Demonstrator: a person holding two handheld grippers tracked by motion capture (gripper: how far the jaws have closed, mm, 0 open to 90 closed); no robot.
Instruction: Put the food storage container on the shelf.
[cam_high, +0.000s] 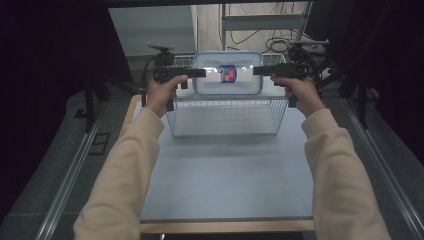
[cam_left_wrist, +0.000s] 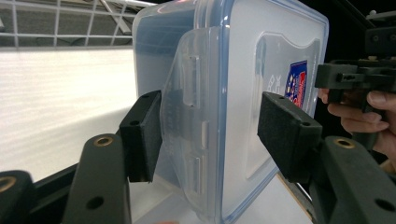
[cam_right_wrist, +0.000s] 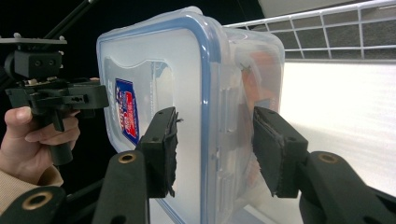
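Note:
A clear plastic container (cam_high: 227, 86) with a blue-rimmed lid and a red and blue label (cam_high: 228, 73) hangs over the far part of a white wire basket (cam_high: 225, 119), its lid turned toward me. My left gripper (cam_high: 202, 73) is shut on its left edge, and my right gripper (cam_high: 256, 70) is shut on its right edge. In the left gripper view the container (cam_left_wrist: 233, 70) sits between the pads of the left gripper (cam_left_wrist: 212, 135), one on the lid, one on the side latch. In the right gripper view the right gripper (cam_right_wrist: 218, 151) clamps the container (cam_right_wrist: 154, 60) the same way.
The basket stands at the far end of a pale blue table (cam_high: 225, 170) with a wooden front edge (cam_high: 225, 226). Dark curtains close in both sides. Metal rails (cam_high: 75, 170) run along the floor, and a shelf with cables (cam_high: 270, 30) stands behind.

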